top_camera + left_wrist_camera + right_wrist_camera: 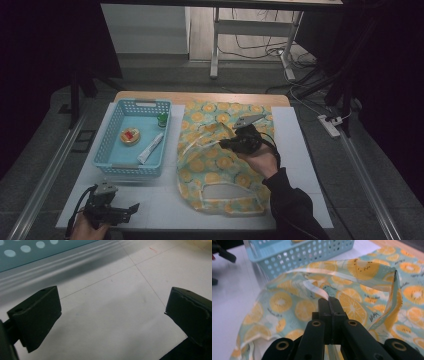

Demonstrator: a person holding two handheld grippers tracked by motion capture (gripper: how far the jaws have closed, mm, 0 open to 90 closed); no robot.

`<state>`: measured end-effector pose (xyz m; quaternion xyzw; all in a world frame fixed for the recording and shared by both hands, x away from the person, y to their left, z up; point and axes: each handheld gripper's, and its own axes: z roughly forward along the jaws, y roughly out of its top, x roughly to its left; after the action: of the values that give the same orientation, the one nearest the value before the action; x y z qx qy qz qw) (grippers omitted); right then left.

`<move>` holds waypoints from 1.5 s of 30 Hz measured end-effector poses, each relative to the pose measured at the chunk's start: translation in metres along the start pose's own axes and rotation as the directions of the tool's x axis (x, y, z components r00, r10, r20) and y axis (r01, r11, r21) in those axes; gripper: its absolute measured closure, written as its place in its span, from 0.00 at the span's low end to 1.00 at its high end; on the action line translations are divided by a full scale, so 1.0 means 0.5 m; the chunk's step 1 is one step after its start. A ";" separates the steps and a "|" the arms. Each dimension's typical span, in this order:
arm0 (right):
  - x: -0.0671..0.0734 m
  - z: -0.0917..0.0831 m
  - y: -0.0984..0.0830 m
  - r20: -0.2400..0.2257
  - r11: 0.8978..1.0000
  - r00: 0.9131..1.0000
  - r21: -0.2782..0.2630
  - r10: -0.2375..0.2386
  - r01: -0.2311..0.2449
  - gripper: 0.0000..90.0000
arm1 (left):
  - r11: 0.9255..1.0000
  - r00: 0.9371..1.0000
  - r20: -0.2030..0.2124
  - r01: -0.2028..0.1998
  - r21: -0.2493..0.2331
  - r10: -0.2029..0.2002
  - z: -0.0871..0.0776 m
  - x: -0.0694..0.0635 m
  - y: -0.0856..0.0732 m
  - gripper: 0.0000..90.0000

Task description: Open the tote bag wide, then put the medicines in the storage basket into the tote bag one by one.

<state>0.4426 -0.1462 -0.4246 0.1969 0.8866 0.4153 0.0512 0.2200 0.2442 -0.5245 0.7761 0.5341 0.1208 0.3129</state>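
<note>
The bag has small dark writing beside its orange slices, too tiny for me to read. My right claw is pinched tight on the bag's pale strap, lifting it off the white table. The bag lies just beside the blue basket. My left claw is wide open, holding nothing.

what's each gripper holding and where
Right gripper is shut on the fruit-print bag, pinching its pale rim band. Left gripper is open, holding nothing.
</note>
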 end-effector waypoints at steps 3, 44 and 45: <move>-0.002 -0.002 0.016 -0.003 1.000 1.000 -0.019 0.006 -0.006 1.00 | 1.000 1.000 0.003 0.001 0.000 -0.001 0.000 0.001 0.000 0.00; -0.022 -0.022 0.056 0.017 0.997 0.999 -0.074 -0.031 0.032 1.00 | 0.999 0.999 0.016 0.030 -0.018 -0.029 -0.004 0.006 -0.001 0.00; -0.022 -0.022 0.055 0.017 0.997 0.999 -0.073 -0.030 0.032 1.00 | 0.999 0.999 0.015 0.032 -0.019 -0.032 -0.004 0.006 -0.001 0.00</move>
<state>0.4583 -0.1424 -0.3974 0.1844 0.8734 0.4451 0.0718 0.2200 0.2477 -0.5238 0.7653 0.5429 0.1150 0.3261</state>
